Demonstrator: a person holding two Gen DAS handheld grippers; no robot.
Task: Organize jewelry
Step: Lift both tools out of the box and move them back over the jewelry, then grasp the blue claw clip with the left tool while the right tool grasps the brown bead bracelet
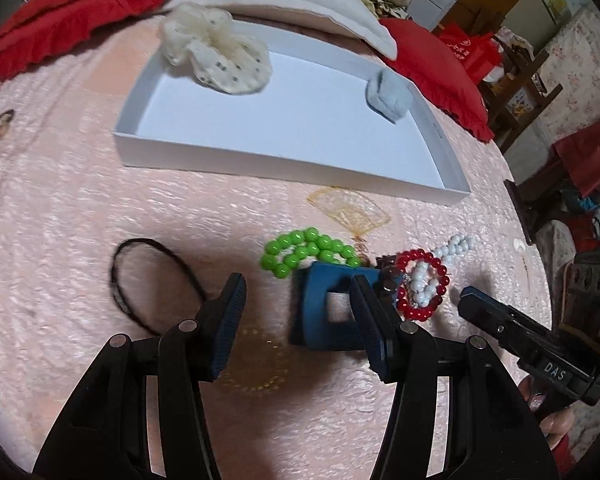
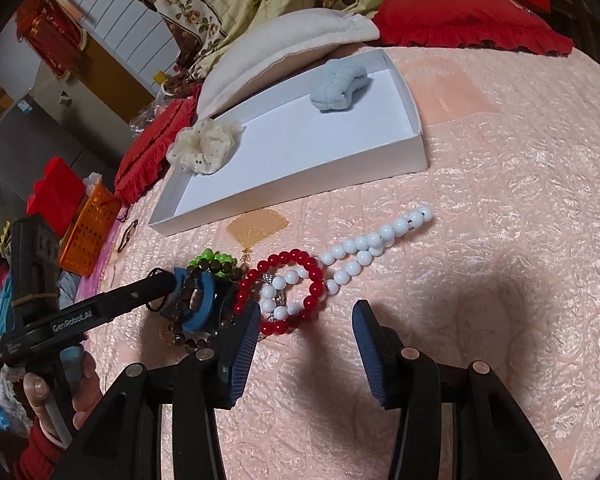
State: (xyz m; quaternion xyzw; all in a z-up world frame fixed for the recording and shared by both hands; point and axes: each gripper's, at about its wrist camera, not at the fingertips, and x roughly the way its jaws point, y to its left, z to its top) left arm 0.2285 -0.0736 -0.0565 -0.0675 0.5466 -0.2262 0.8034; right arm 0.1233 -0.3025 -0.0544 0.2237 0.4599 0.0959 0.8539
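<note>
My left gripper (image 1: 296,300) hangs open just above the pink bedspread. A blue hair clip (image 1: 324,308) lies between its fingers against the right pad, and the left pad stands clear of it. A brown bead bracelet (image 2: 186,294) drapes over the clip (image 2: 202,304). A green bead bracelet (image 1: 304,252) lies just beyond, and a thin black hair tie (image 1: 148,280) lies to the left. My right gripper (image 2: 306,320) is open with bare bedspread between the pads. A red bead bracelet (image 2: 288,292) lies by its left fingertip, crossed by a white bead strand (image 2: 372,240).
A shallow white box (image 1: 284,164) lies further back on the bed, holding a cream scrunchie (image 1: 216,52) and a light blue scrunchie (image 1: 388,94). Behind it are a white pillow (image 2: 284,40) and red cushions (image 2: 468,16). An orange basket (image 2: 88,232) stands off the bed's left edge.
</note>
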